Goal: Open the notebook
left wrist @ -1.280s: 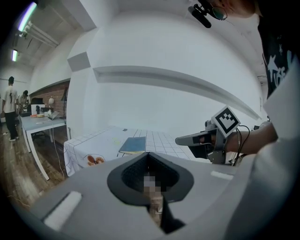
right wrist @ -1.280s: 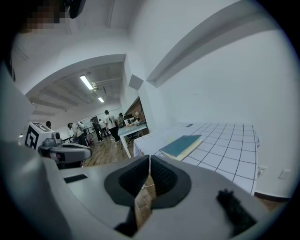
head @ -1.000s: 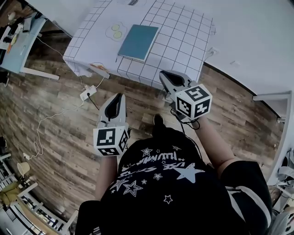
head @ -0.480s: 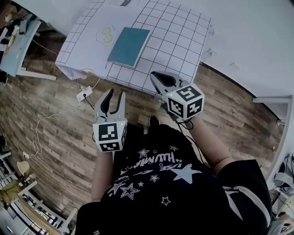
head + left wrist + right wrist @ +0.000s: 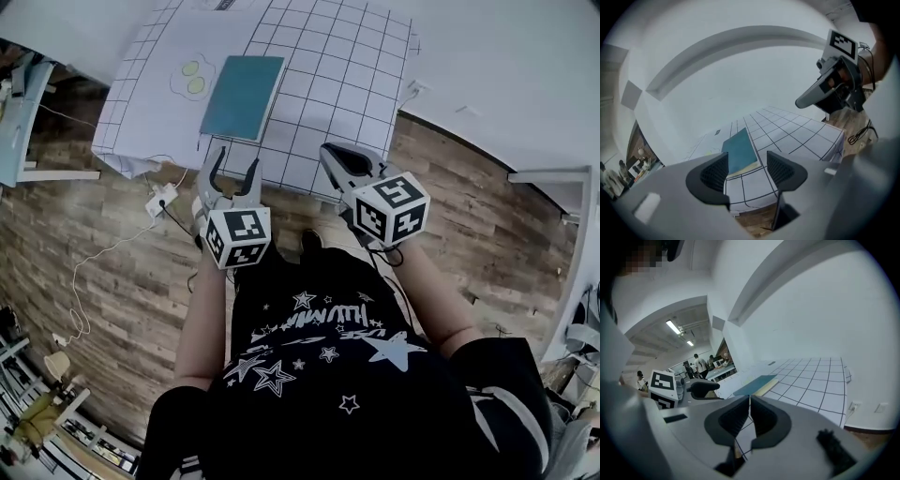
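Observation:
A closed teal notebook (image 5: 242, 97) lies flat on a white cloth with a black grid (image 5: 347, 66) that covers the table. My left gripper (image 5: 234, 172) hovers just short of the table's near edge, below the notebook; its jaws are opening and hold nothing. In the left gripper view the notebook (image 5: 739, 151) shows beyond the gap of the left gripper (image 5: 746, 171). My right gripper (image 5: 337, 157) is shut and empty at the table's edge, to the right of the notebook. In the right gripper view the notebook (image 5: 754, 384) lies ahead of the right gripper (image 5: 749, 401).
A sketch with two green spots (image 5: 192, 77) is on the cloth left of the notebook. A white power strip (image 5: 161, 199) with cables lies on the wooden floor under the table's edge. A light blue table (image 5: 19, 122) stands at far left.
My left gripper has moved forward to the table's edge, rolled, and gone from shut to wide open. My right gripper has crept a little forward and stays shut.

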Available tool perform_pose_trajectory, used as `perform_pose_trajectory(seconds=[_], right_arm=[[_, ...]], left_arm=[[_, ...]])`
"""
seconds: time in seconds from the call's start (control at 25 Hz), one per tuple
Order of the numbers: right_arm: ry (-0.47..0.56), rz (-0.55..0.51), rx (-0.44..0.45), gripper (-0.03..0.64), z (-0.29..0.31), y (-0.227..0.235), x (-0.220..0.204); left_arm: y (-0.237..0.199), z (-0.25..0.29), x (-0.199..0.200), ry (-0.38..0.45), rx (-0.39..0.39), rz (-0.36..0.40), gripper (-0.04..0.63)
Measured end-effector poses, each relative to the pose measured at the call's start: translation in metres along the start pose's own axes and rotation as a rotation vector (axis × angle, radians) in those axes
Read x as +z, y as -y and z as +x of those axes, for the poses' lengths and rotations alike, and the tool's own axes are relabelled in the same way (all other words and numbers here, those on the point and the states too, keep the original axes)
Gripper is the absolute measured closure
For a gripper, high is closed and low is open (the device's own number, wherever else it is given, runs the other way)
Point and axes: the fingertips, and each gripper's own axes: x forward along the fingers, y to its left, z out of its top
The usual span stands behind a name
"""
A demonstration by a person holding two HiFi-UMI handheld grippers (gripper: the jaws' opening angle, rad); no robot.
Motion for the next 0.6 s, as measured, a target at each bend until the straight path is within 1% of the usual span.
perform_pose_trajectory(seconds=[0.08,0.16,0.28,0.44,0.6], right_arm=[[0.007,0.008,-0.024,0.597,0.002,0.004,0.003],[0.012,0.021,-0.052,0.597,0.006,0.008,0.007],[0.013,0.047,-0.095,0.597,0.011,0.013,0.01],[0.017,0.066,-0.144,0.597,0.018,0.017,0.017],[0.022,0.072,-0.182,0.597,0.023,0.02,0.028]], left_arm=[[0.0,0.015,-0.001,-0.002,-0.014,0.041,0.324],[0.0,0.028,-0.002,-0.003,-0.037,0.067,0.323],[0.003,0.047,-0.005,-0.022,-0.075,0.125,0.323],[0.007,0.069,-0.016,-0.081,-0.122,0.2,0.321],[0.006,0.084,-0.022,-0.131,-0.148,0.234,0.321]])
